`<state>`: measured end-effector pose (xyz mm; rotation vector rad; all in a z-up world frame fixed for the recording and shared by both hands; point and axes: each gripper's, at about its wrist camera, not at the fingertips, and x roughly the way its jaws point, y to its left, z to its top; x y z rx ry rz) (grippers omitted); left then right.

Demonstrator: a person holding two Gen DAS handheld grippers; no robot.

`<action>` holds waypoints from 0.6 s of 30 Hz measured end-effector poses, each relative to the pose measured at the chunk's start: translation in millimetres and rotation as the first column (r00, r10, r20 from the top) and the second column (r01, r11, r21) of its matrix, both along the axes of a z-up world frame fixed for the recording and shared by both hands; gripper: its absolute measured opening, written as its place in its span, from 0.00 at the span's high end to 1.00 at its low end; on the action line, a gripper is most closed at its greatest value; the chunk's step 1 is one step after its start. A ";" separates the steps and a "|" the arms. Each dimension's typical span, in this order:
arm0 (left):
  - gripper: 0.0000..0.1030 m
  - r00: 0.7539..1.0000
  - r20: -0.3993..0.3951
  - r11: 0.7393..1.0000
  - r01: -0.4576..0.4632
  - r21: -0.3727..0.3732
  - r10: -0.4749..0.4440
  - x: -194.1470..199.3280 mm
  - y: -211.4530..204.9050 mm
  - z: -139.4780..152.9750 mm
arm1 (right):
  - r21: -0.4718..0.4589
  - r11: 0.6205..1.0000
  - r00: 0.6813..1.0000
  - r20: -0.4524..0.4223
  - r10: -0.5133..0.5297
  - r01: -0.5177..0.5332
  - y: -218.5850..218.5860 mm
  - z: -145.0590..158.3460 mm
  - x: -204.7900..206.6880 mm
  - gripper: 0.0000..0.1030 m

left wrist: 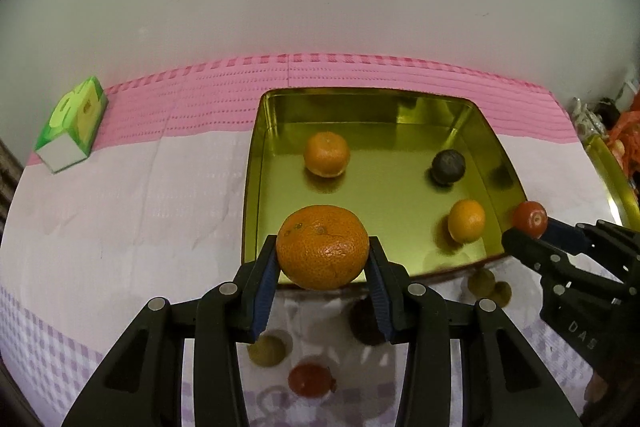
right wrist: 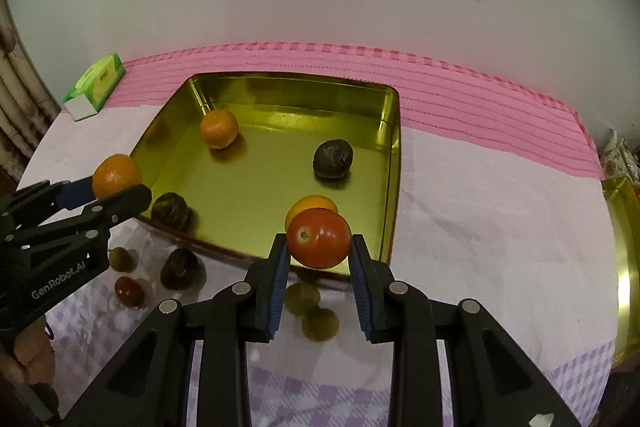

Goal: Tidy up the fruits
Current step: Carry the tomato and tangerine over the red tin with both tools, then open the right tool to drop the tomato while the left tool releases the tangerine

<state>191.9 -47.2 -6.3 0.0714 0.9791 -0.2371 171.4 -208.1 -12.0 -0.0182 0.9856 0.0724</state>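
My left gripper (left wrist: 322, 259) is shut on a large orange (left wrist: 322, 247) and holds it above the near rim of the gold tray (left wrist: 256, 131). My right gripper (right wrist: 319, 247) is shut on a red tomato (right wrist: 319, 238) over the tray's near right corner (right wrist: 394, 187). In the tray lie an orange (left wrist: 327, 154), a dark round fruit (left wrist: 448, 167) and a small orange (left wrist: 466, 221). Each gripper shows in the other's view: the right one (left wrist: 532, 227), the left one (right wrist: 108, 191).
Loose fruits lie on the cloth before the tray: a small red one (right wrist: 129, 291), dark ones (right wrist: 180, 267), greenish ones (right wrist: 319, 323). A green tissue box (left wrist: 74, 123) stands at far left. A second gold tray (right wrist: 624, 267) sits at the right edge. A wall is behind.
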 end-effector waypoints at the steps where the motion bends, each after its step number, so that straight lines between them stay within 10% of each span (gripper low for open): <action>1: 0.58 1.000 0.000 1.000 0.001 0.004 -0.001 3.1 -0.4 -1.3 | -0.002 1.000 1.000 -0.002 0.000 0.000 0.6 -1.4 1.4 0.73; 18: 0.58 0.999 -0.048 0.999 -0.010 0.042 0.012 29.0 -8.8 -26.3 | -0.013 1.000 0.999 -0.038 0.005 -0.005 3.0 -21.8 22.5 0.73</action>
